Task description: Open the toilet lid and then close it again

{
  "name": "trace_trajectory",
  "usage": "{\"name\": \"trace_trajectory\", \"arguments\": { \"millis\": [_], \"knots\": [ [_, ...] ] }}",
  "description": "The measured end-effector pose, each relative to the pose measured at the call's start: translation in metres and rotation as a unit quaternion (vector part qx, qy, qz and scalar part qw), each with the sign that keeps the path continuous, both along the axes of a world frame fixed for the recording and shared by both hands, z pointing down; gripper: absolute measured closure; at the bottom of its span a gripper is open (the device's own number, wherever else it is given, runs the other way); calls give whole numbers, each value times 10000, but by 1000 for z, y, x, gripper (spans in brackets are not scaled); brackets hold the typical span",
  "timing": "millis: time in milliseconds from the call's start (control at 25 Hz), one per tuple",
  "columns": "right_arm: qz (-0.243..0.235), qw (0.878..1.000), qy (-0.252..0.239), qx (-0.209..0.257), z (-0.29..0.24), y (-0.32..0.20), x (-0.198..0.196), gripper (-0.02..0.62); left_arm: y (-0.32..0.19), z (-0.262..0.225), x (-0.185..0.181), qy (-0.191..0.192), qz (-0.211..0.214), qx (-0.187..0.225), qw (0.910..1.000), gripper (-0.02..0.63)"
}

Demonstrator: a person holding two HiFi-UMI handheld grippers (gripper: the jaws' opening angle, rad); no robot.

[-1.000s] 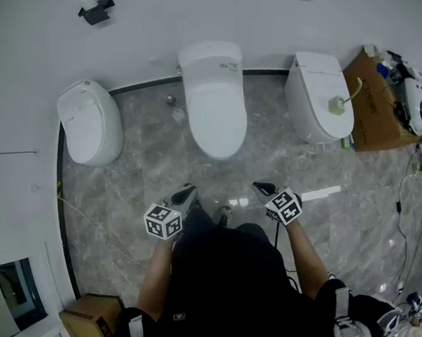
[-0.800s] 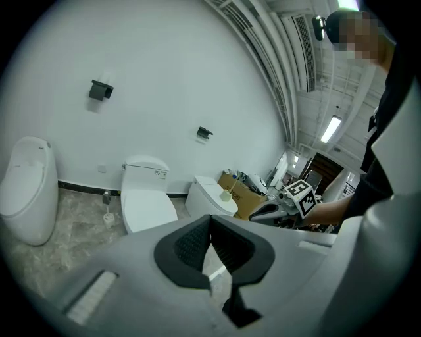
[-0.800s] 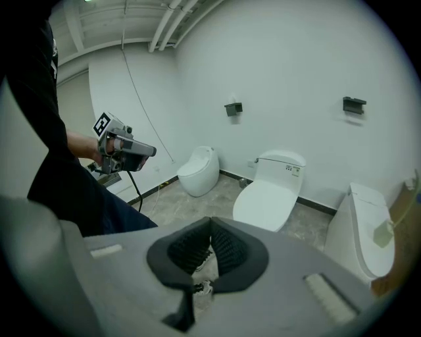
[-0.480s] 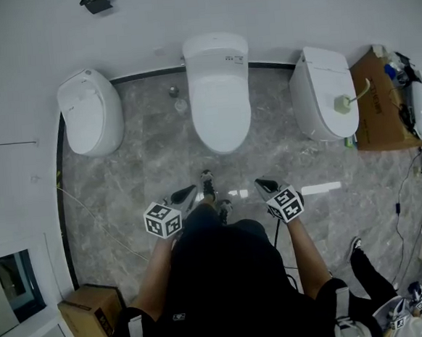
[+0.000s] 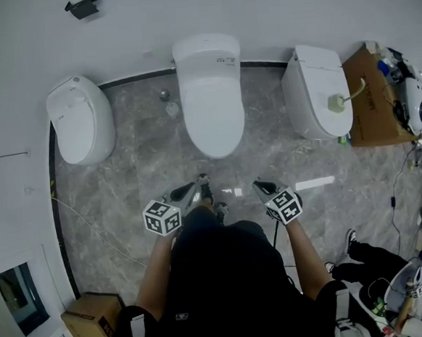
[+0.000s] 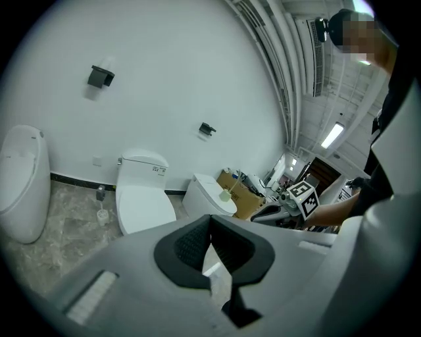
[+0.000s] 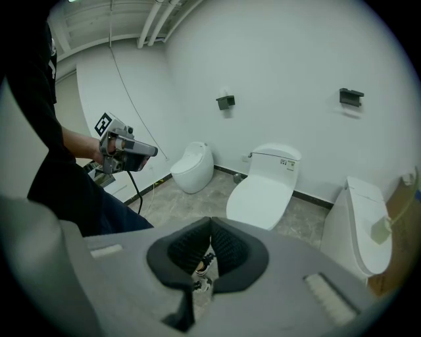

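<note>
The middle toilet [image 5: 209,91] is white, with its lid [image 5: 213,117] down; it stands against the far wall between two other toilets. Both grippers hang in the air over the marble floor, short of the bowl's front. My left gripper [image 5: 192,189] is shut with nothing in it, and so is my right gripper [image 5: 257,187]. In the left gripper view the jaws [image 6: 210,219] meet and the toilet [image 6: 141,201] lies ahead to the left. From the right gripper [image 7: 210,224], shut too, the toilet [image 7: 266,187] is seen ahead to the right.
A rounded toilet [image 5: 81,117] stands at the left and another [image 5: 315,90] at the right, beside a cardboard box [image 5: 369,104]. A toilet brush [image 5: 171,107] sits left of the middle toilet. Another person's legs [image 5: 364,261] and clutter fill the lower right. A box [image 5: 92,315] sits lower left.
I have stepped a little toward the middle toilet; both shut grippers moved forward with me. Another person's legs have come into view at the lower right.
</note>
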State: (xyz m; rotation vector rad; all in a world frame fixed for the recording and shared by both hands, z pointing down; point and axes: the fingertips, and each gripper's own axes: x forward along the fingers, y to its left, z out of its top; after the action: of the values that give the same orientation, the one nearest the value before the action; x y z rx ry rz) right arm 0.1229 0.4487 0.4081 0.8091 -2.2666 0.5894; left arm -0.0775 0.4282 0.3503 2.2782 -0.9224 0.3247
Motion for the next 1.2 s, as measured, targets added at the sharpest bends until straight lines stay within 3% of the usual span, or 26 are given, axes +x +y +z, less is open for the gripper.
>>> {"name": "trace_trajectory", "arguments": {
  "millis": [480, 1200],
  "knots": [
    [67, 9997, 171, -149, 1, -56, -16, 592, -64, 11, -24, 132, -8, -175, 9998, 595],
    [202, 9974, 473, -509, 21, -136, -50, 592, -159, 54, -60, 293, 411, -656, 9966, 596]
  ]
}}
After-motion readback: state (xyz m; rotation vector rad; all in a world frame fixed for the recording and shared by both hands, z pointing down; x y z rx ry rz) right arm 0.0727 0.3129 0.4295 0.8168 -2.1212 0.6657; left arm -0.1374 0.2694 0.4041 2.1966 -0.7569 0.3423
